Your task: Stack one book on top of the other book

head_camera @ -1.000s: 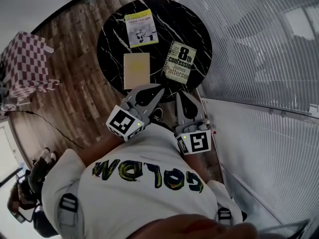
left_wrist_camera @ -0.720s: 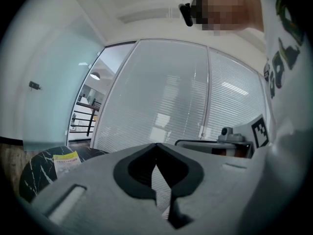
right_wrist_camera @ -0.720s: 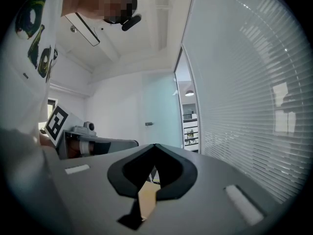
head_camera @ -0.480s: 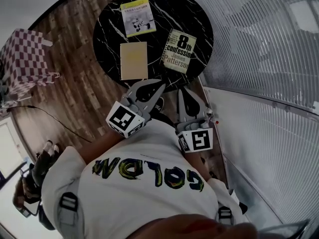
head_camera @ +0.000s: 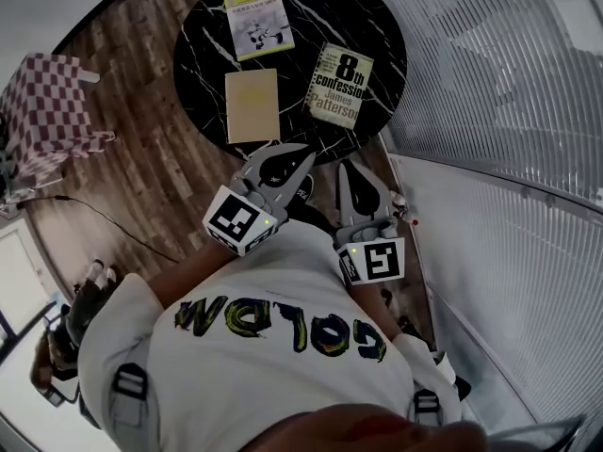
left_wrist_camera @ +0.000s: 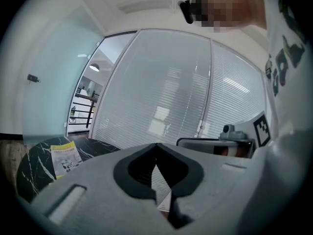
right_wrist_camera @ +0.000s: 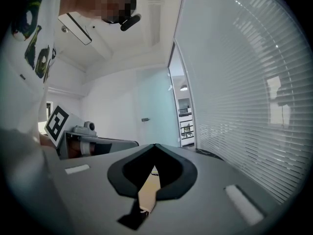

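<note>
Three books lie on a round black marble table (head_camera: pixel 377 26): a plain tan one (head_camera: pixel 252 105) nearest me, a yellow-green one (head_camera: pixel 258 23) farther back, and a "8th confession" paperback (head_camera: pixel 340 86) at the right. My left gripper (head_camera: pixel 300 152) is shut and empty, its tips at the table's near edge just below the tan book. To its right my right gripper (head_camera: pixel 346 169) is also shut and empty, short of the paperback. The yellow-green book (left_wrist_camera: pixel 65 159) shows at the left of the left gripper view, past the closed jaws.
A red-and-white checked stool (head_camera: pixel 47 121) stands on the wooden floor at the left. A glass wall with blinds (head_camera: pixel 509 111) runs close along the table's right side. A dark cable (head_camera: pixel 104 219) trails over the floor.
The view has crept toward the table, so the books sit higher in the picture. Both grippers stay shut, side by side, and have drifted slightly forward and down.
</note>
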